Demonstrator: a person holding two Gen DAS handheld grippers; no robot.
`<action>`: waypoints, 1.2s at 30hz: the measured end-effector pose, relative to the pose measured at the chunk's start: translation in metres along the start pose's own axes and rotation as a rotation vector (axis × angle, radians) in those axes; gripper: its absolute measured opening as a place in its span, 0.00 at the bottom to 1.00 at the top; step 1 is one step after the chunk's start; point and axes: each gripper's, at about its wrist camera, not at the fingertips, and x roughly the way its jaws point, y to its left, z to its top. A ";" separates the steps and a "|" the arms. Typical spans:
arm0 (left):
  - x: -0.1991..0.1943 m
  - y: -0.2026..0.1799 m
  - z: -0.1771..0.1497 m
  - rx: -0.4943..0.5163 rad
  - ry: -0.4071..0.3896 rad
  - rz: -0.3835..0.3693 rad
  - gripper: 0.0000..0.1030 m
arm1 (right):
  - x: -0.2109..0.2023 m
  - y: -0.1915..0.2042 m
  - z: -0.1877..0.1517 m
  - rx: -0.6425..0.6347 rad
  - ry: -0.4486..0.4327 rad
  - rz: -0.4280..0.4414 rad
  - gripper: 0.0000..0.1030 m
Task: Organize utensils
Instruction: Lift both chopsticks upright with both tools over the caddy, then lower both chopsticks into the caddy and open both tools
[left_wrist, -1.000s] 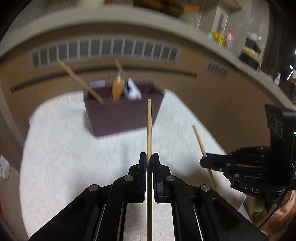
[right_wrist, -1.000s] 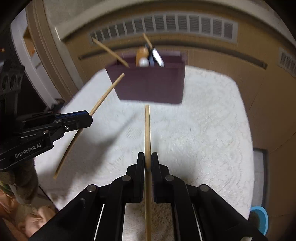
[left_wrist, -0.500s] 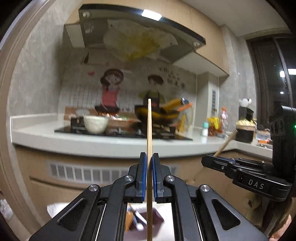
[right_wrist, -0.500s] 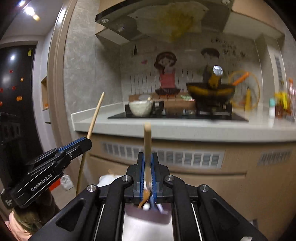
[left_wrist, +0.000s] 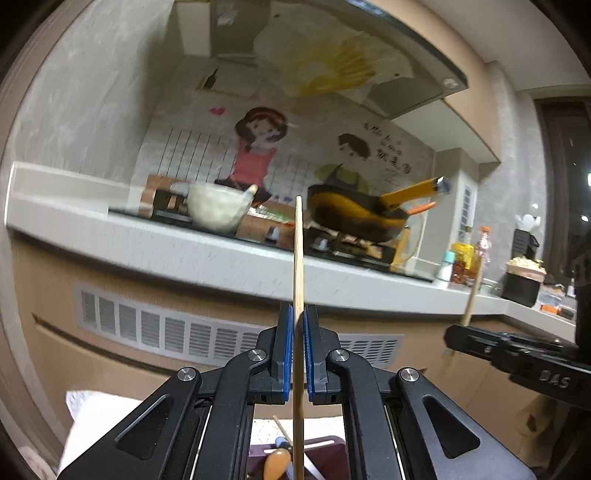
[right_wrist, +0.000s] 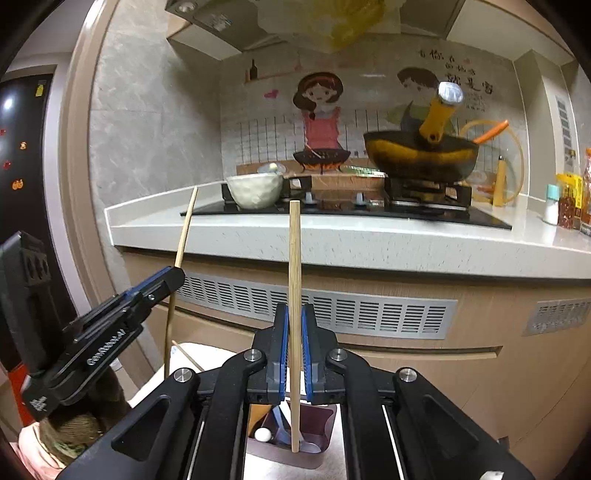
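Observation:
My left gripper (left_wrist: 298, 314) is shut on a wooden chopstick (left_wrist: 298, 258) held upright. My right gripper (right_wrist: 294, 312) is shut on a second wooden chopstick (right_wrist: 294, 266), also upright, its lower end just above the dark purple utensil holder (right_wrist: 325, 424). The holder sits below both grippers on a white mat (left_wrist: 85, 413) and holds a wooden spoon (left_wrist: 277, 461), another chopstick and other utensils. The holder also shows in the left wrist view (left_wrist: 328, 450). The left gripper shows at the left of the right wrist view (right_wrist: 162, 280), the right gripper at the right of the left wrist view (left_wrist: 458, 336).
A kitchen counter (right_wrist: 332, 236) with a hob, a white bowl (right_wrist: 255, 190) and a yellow wok (right_wrist: 421, 155) stands behind. Below it is a cabinet front with a grey vent grille (right_wrist: 369, 314). Bottles (left_wrist: 465, 258) stand at the counter's right.
Both grippers have tilted up from looking down at the mat to looking level at the counter. Both chopsticks now stand upright over the holder. The jaws stay shut.

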 end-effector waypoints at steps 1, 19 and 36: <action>0.003 0.003 -0.005 -0.008 -0.001 0.002 0.06 | 0.008 -0.001 -0.003 -0.002 0.006 -0.006 0.07; 0.050 0.042 -0.129 -0.050 0.201 0.102 0.06 | 0.109 -0.005 -0.084 0.024 0.243 0.018 0.07; -0.015 0.026 -0.148 -0.068 0.341 0.182 0.33 | 0.074 0.000 -0.144 0.093 0.344 -0.009 0.38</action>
